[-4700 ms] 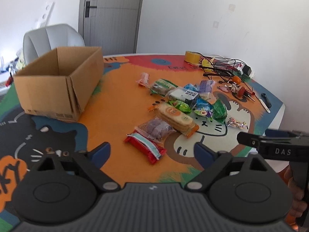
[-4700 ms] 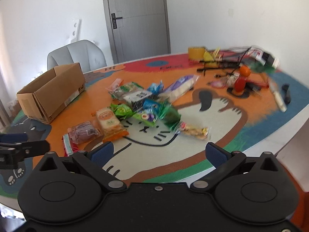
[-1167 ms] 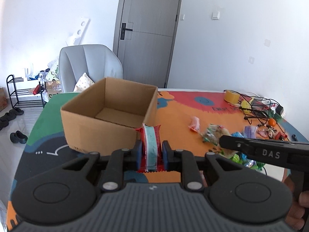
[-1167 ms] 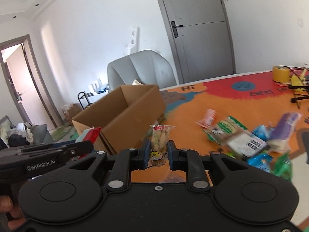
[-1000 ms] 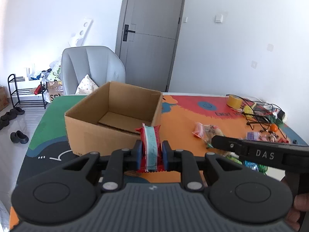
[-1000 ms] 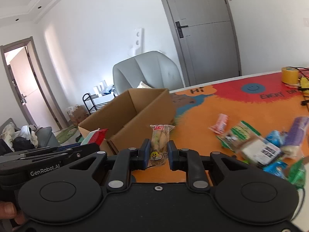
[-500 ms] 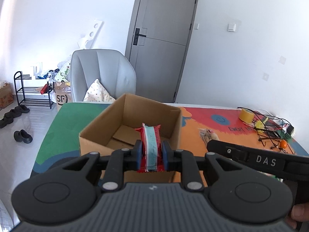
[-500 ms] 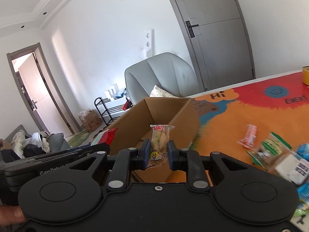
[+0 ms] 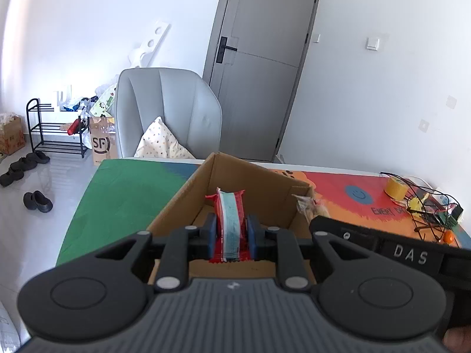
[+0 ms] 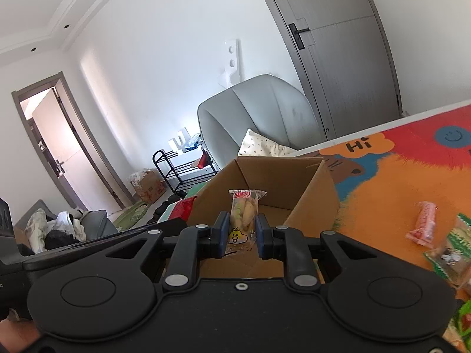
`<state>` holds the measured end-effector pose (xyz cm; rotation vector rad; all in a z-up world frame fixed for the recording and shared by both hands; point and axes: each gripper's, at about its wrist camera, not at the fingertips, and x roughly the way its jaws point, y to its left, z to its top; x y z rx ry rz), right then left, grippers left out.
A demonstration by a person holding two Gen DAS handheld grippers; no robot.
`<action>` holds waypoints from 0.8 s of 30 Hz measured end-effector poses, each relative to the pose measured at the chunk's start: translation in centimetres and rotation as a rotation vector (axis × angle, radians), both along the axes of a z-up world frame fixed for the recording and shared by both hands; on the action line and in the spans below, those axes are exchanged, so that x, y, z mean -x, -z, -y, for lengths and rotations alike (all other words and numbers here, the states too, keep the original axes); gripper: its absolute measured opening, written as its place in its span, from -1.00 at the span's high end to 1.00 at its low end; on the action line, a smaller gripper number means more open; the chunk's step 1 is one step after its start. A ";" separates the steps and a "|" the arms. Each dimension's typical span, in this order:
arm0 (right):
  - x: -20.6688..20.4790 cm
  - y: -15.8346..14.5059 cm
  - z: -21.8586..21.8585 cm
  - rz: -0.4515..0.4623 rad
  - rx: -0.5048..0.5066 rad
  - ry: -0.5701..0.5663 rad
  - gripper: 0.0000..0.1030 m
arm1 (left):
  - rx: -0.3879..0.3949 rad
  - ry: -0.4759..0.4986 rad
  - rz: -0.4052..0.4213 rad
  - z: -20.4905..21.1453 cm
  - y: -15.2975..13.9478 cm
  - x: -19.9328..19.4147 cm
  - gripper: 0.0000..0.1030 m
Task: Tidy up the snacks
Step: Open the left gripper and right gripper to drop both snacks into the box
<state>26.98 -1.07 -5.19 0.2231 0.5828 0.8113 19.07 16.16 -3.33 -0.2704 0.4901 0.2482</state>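
Both hands have carried their catches away from the snack pile and now hang over the near edge of the cardboard box (image 9: 182,203), so dropping in looks next. The left gripper (image 9: 231,232) is pressed tight on a red and pale-blue packet (image 9: 230,223), held upright. The right gripper (image 10: 242,235) pinches a clear yellowish snack bag (image 10: 243,220) just as firmly. More snacks (image 10: 422,223) lie far right on the mat

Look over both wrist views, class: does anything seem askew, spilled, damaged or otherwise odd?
Nothing is spilled or damaged. Each gripper grips one upright packet at the open box: the left gripper a red packet, the right gripper a clear one. A few snacks lie loose on the table, not yet sorted.
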 end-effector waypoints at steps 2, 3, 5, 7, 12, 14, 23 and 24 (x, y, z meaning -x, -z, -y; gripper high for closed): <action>-0.3 0.2 -0.3 -0.012 -0.010 -0.003 0.60 | -0.003 -0.011 -0.010 -0.3 0.1 -0.6 0.57; -0.4 0.3 -0.5 -0.013 -0.013 -0.005 0.60 | -0.019 -0.023 -0.012 -0.3 0.1 -0.7 0.53; -0.5 0.2 -0.9 -0.006 0.001 0.003 0.56 | -0.023 -0.050 -0.013 -0.4 0.2 -0.6 0.24; -0.4 0.1 -1.1 0.013 0.023 0.031 0.53 | -0.007 -0.073 -0.005 -0.5 0.3 -0.2 -0.13; -0.1 -0.5 -0.6 0.031 0.008 0.022 0.33 | -0.001 -0.086 0.031 -0.2 -0.4 1.3 -0.47; 0.0 -0.7 0.0 0.029 -0.011 0.038 0.18 | 0.017 -0.092 0.036 -0.3 -0.7 1.8 -0.63; 1.6 -0.5 4.8 -0.025 -0.045 0.106 -0.22 | 0.061 -0.109 -0.020 0.6 -0.2 3.7 -0.86; 1.8 -0.4 5.4 -0.031 -0.042 0.108 -0.23 | 0.065 -0.107 -0.031 0.8 -0.1 3.7 -0.86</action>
